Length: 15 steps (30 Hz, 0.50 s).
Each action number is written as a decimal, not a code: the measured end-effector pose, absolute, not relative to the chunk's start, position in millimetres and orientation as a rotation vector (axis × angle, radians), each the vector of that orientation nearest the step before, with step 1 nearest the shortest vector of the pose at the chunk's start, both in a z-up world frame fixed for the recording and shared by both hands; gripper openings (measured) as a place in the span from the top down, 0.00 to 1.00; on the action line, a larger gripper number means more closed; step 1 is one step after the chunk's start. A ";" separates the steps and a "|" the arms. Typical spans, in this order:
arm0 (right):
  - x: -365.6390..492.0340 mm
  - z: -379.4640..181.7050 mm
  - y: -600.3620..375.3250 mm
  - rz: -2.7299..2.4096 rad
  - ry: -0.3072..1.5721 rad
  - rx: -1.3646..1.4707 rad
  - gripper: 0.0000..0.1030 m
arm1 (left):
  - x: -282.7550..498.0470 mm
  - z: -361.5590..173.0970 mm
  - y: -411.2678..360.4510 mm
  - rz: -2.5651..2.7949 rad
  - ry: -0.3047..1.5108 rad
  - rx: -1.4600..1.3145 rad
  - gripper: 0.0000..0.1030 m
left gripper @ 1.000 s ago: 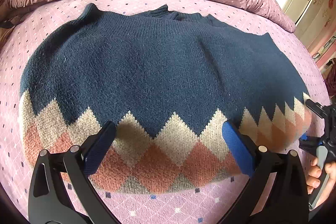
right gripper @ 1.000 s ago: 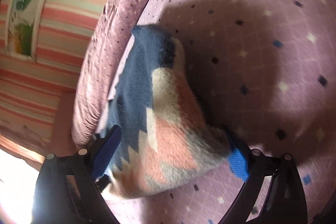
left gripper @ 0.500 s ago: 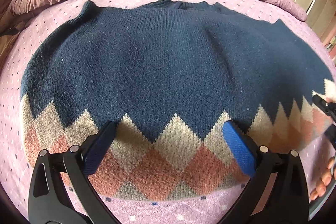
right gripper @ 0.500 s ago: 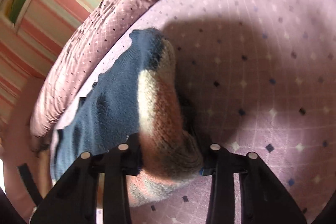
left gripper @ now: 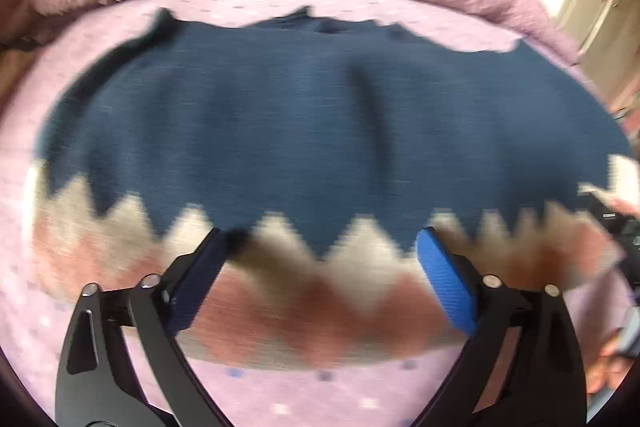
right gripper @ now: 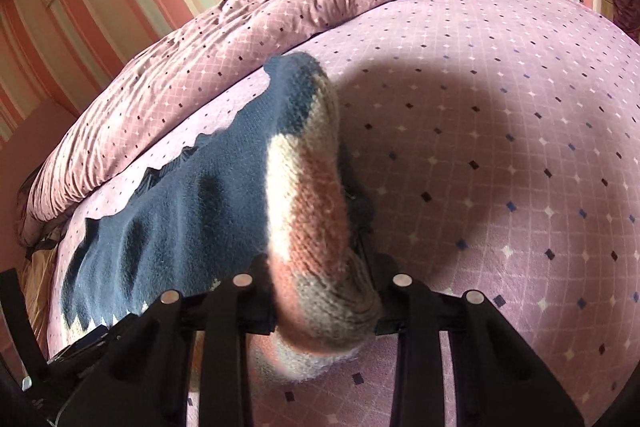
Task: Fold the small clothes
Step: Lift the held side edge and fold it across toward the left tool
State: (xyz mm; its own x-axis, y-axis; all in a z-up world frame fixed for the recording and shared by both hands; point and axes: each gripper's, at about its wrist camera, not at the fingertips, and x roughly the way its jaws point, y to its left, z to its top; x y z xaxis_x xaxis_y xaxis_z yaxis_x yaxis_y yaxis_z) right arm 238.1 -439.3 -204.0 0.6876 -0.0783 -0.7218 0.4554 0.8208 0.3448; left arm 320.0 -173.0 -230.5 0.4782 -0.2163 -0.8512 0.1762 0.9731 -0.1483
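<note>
Sweater: the navy knitted sweater with a beige and rust zigzag hem [left gripper: 288,131] lies spread on the lilac bedsheet with small diamonds [left gripper: 312,395], filling the centre of the left wrist view.
Left gripper: the left gripper [left gripper: 320,279], at the bottom centre, has its jaws spread wide over the hem, pinching nothing.
Right gripper: the right gripper [right gripper: 326,301], at the bottom centre of its view, has just been closing and now pinches the bunched hem corner.
Background: the crumpled pink quilt [right gripper: 248,39] lies in the upper left.

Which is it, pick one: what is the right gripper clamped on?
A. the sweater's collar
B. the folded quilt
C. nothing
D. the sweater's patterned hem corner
D: in the right wrist view the right gripper is shut on the sweater, with its cream and rust patterned hem bunched between the jaws.
</note>
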 end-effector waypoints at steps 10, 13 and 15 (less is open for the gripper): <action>243.1 -210.0 -438.3 -0.307 0.799 0.552 0.69 | 317.9 -247.7 -203.6 -0.229 1.082 0.086 0.03; 244.7 -207.3 -434.5 -0.319 0.800 0.535 0.70 | 319.5 -248.6 -206.0 -0.213 1.089 0.108 0.03; 244.1 -202.9 -430.5 -0.319 0.789 0.511 0.70 | 320.7 -250.0 -206.2 -0.208 1.096 0.108 0.03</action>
State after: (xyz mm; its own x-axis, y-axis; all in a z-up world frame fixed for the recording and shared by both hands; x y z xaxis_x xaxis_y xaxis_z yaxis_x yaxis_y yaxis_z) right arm 244.1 -430.5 -202.9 0.6670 -0.0834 -0.7404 0.4544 0.8330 0.3156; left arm 320.7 -206.2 -250.0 0.4405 -0.1134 -0.8906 0.2203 0.9753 -0.0153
